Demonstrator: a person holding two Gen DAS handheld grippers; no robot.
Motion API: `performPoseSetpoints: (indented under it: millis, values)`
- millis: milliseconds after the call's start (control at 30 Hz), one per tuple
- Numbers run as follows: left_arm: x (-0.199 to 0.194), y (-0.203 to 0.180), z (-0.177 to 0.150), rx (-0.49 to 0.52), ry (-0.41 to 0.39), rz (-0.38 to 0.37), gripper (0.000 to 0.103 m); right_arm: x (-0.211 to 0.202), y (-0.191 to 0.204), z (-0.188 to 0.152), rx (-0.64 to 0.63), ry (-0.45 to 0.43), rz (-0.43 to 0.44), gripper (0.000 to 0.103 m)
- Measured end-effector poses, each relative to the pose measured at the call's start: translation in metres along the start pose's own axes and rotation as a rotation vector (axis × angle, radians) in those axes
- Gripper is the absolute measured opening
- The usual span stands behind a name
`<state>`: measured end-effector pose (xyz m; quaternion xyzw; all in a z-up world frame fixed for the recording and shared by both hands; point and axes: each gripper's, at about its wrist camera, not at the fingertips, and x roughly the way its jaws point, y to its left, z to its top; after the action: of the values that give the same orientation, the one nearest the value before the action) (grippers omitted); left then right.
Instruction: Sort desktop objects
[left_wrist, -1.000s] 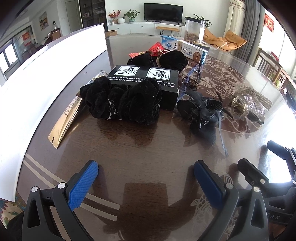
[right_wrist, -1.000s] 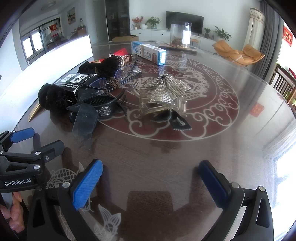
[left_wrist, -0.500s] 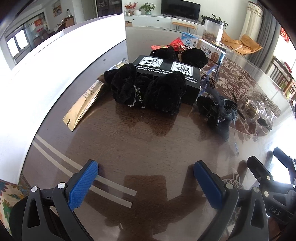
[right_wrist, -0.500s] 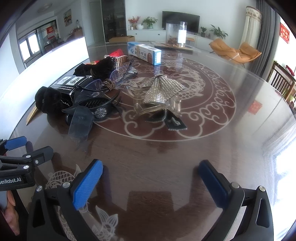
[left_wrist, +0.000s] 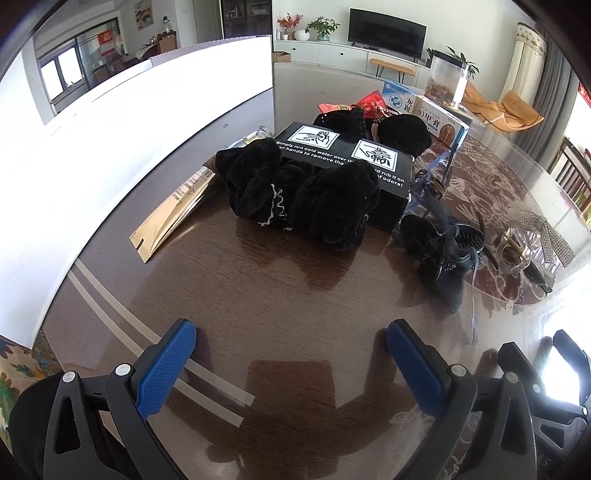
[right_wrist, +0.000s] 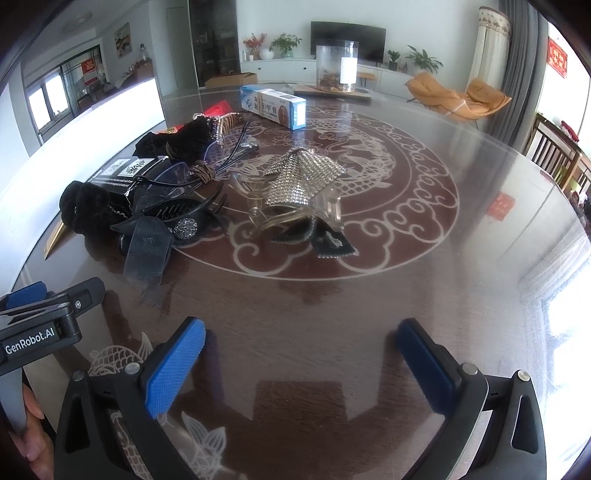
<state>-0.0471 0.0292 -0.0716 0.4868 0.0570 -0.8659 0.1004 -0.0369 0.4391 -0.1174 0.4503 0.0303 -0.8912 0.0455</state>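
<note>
A pile of hair accessories lies on the dark wooden table (left_wrist: 295, 302). Black velvet scrunchies (left_wrist: 299, 195) lean on a black box (left_wrist: 343, 155). A black claw clip with a mesh bow (left_wrist: 443, 243) (right_wrist: 166, 225) lies right of them. A rhinestone bow clip (right_wrist: 299, 181) (left_wrist: 535, 229) sits on a clear claw clip. My left gripper (left_wrist: 291, 354) is open and empty, short of the scrunchies. My right gripper (right_wrist: 299, 350) is open and empty, short of the clips.
A white board (left_wrist: 129, 122) runs along the table's left side. A gold packet (left_wrist: 173, 214) lies by it. A toothpaste box (right_wrist: 273, 107) and a clear jar (right_wrist: 336, 66) stand at the far end. The left gripper shows in the right wrist view (right_wrist: 40, 321).
Both grippers stay open. The left view has swung a little and drawn slightly closer to the scrunchies. The right view has edged nearer the clips.
</note>
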Motion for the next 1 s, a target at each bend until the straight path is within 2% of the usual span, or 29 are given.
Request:
performPoseSetpoints:
  millis: [1000]
  values:
    - [-0.0015,-0.0008,-0.0030,0.011,-0.046,-0.001,0.103,-0.0004,0.0001,-0.0002,0.000,0.000,-0.001,0.103]
